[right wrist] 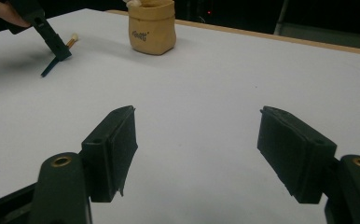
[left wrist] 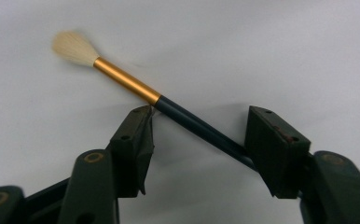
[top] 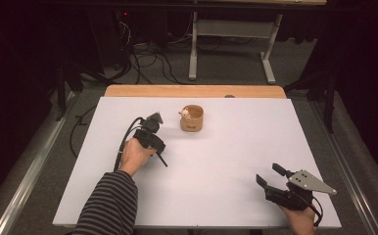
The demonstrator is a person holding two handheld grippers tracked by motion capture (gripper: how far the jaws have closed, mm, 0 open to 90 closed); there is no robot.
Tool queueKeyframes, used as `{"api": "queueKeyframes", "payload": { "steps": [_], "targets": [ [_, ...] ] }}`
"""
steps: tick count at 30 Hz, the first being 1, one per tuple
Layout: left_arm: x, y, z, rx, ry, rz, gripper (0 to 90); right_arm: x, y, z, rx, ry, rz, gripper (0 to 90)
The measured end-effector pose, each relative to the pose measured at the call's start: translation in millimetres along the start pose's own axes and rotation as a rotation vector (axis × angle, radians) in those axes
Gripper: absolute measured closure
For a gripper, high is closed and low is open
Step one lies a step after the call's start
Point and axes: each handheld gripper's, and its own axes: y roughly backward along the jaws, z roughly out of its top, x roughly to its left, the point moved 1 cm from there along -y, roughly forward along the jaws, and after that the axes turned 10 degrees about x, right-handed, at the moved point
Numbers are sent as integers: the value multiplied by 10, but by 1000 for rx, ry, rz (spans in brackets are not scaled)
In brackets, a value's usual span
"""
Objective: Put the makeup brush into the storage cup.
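A brush (left wrist: 192, 123) with a white tuft, a gold ferrule and a dark handle lies flat on the white table (top: 216, 161). My left gripper (left wrist: 199, 111) points down over it, jaws apart, with the handle running slantwise between the two pads. In the high view the left gripper (top: 160, 151) stands left of centre, the brush handle (top: 163, 160) sticking out below it. The right gripper view has that gripper (right wrist: 59, 51) and the brush (right wrist: 52, 65) at far left. My right gripper (top: 267, 172) rests near the front right edge, open, nothing between its jaws (right wrist: 197, 111).
A tan paper-like pouch (top: 192, 118) stands upright at the back centre of the table, with a small white thing (top: 183, 113) at its rim. A wooden strip (top: 192, 91) borders the far edge. Cables and a desk frame lie on the floor beyond.
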Motion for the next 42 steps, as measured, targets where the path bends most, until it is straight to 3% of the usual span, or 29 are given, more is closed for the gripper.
{"api": "queueKeyframes", "payload": {
  "steps": [5, 19, 42],
  "targets": [
    [42, 13, -11, -5, -4, -2, 528, 1, -3, 0, 0, 1, 2, 300],
    [115, 25, -19, -9, -12, -7, 684, -1, -8, 1, 0, 7, 0, 301],
    [186, 26, -26, -14, -41, -11, 802, -2, -13, 0, 4, 12, 0, 303]
  ]
}}
